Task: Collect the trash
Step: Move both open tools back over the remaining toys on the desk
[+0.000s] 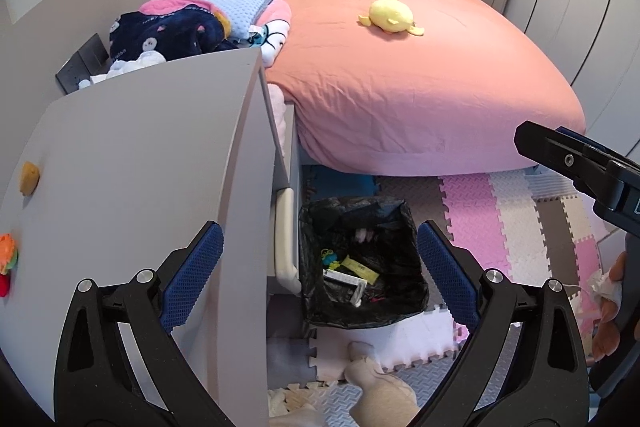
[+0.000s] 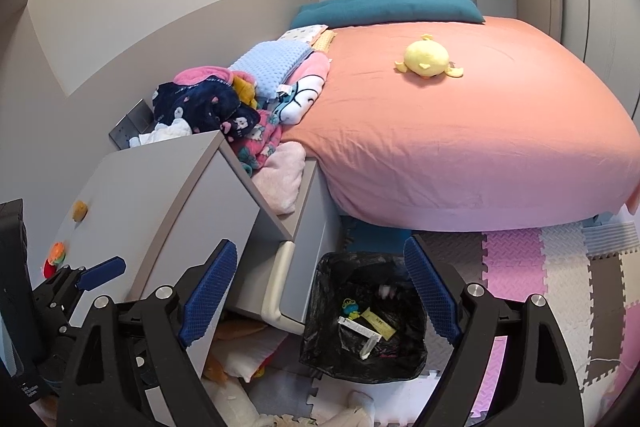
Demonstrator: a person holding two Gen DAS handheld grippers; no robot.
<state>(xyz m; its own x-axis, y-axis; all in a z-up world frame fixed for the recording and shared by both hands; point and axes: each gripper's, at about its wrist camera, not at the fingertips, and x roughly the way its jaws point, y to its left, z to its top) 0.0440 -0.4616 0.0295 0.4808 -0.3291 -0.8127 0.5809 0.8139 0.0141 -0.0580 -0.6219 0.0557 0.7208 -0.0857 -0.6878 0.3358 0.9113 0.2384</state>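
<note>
1. Seen from the left wrist, the left gripper (image 1: 320,279) hangs spread wide and empty above the trash bin (image 1: 414,301), which stands on the foam floor mat (image 1: 516,227) just beside the grey cabinet (image 1: 152,167). Wrappers (image 1: 352,273) already lie in the black liner. An orange scrap (image 1: 29,179) and a small colourful piece (image 1: 7,254) sit on the cabinet top.
2. From the right wrist, the right gripper (image 2: 320,291) is likewise spread and holds nothing, above the same bin. The pink bed (image 2: 480,131) lies beyond.
3. Risk, as I judge it: the cabinet pieces are small and near the edge, so a careless pinch could flick them onto the floor; the loose liner could also snag a finger.
</note>
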